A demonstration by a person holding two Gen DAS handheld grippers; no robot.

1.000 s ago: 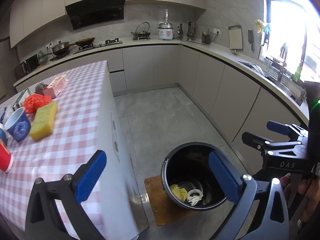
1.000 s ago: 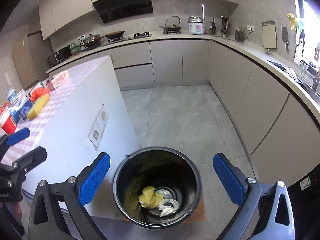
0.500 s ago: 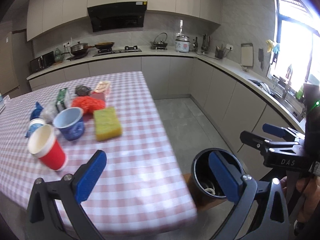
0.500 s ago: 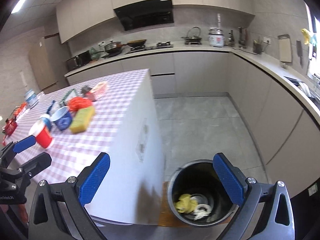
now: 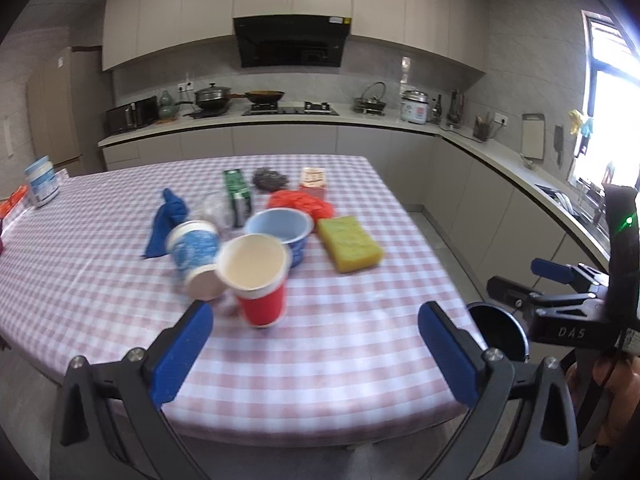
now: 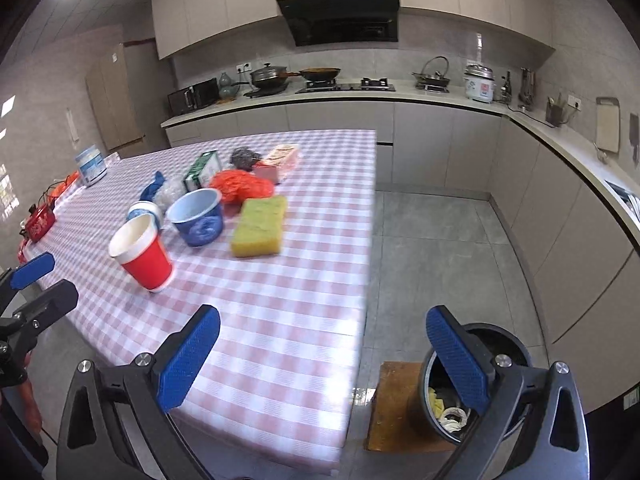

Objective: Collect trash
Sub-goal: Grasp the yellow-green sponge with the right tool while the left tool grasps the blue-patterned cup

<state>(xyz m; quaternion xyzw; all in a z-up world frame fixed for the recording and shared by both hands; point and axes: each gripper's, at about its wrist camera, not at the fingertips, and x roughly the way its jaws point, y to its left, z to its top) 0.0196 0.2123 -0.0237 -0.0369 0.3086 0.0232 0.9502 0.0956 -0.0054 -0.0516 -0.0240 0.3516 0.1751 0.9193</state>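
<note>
Both views have swung up from the floor to the table (image 5: 360, 344) within the last second — a second ago the bin filled each view from above, and now the checked cloth and its clutter do. I read that as the end of one drop-off and the start of the next pick.

The bin (image 6: 476, 384) now sits low at the right of the right wrist view, on a brown mat (image 6: 394, 408) on the floor just off the table's corner, with yellow and white scraps already in it. From the left wrist view only its rim shows past the table edge.

The left gripper (image 5: 316, 348) is spread wide and holds nothing; so is the right gripper (image 6: 332, 356), its right finger crossing the bin's mouth in the view.

What remains lies in a cluster mid-table: a sponge (image 5: 350, 243), an orange bag (image 5: 300, 203), a green carton (image 5: 238, 194), a blue bowl (image 5: 282, 230) and — nearest the left gripper — a red cup (image 5: 260, 280) standing upright, with a blue-patterned cup (image 5: 196, 252) tipped on its side against it. The red cup looks the likeliest next target, though the blur makes the contact between the two cups hard to judge.
</note>
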